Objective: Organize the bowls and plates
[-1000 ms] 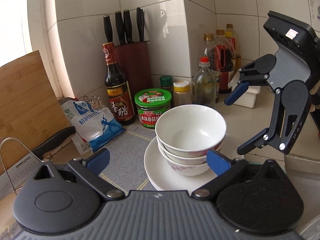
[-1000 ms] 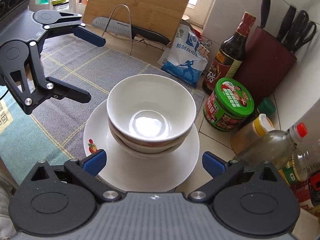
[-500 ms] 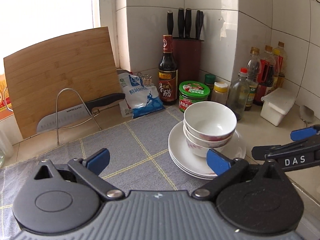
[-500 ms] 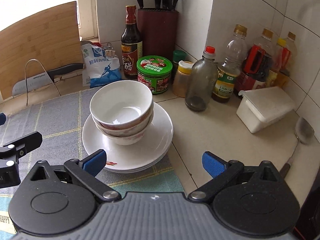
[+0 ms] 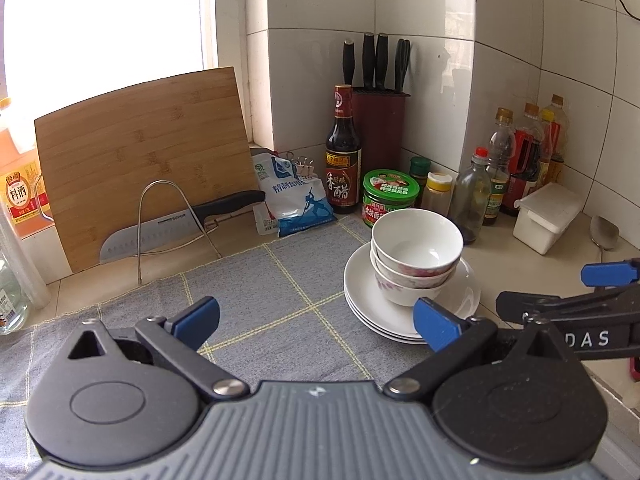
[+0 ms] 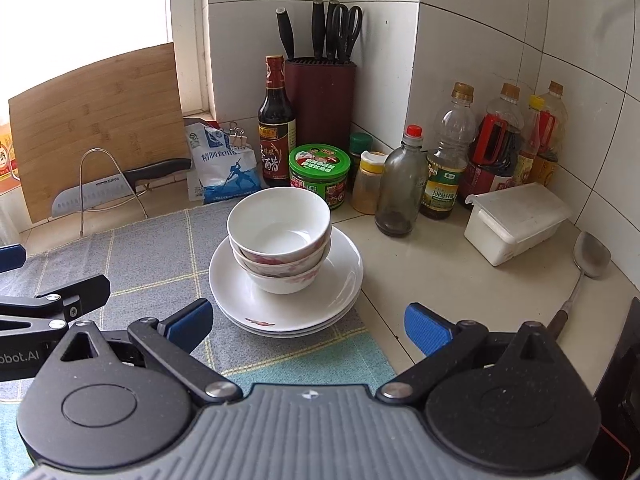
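Item: bowls (image 6: pixel 280 240), nested, qty approx. 3, seated centre on stack of plates (image 6: pixel 340 280); plates half on grey mat (image 5: pixel 248 292), half on counter.
Loc.: just ahead of right claw (image 6: pixel 308 322), fwd-right of left claw (image 5: pixel 316 318); touching neither.
Claws: both released, jaws spread wide, empty.
Step (est.): stacking appears complete; claws clear of the pile.
Next (est.): little left — check stack sits steady; if relocating, grip plate rim both sides, lift level.
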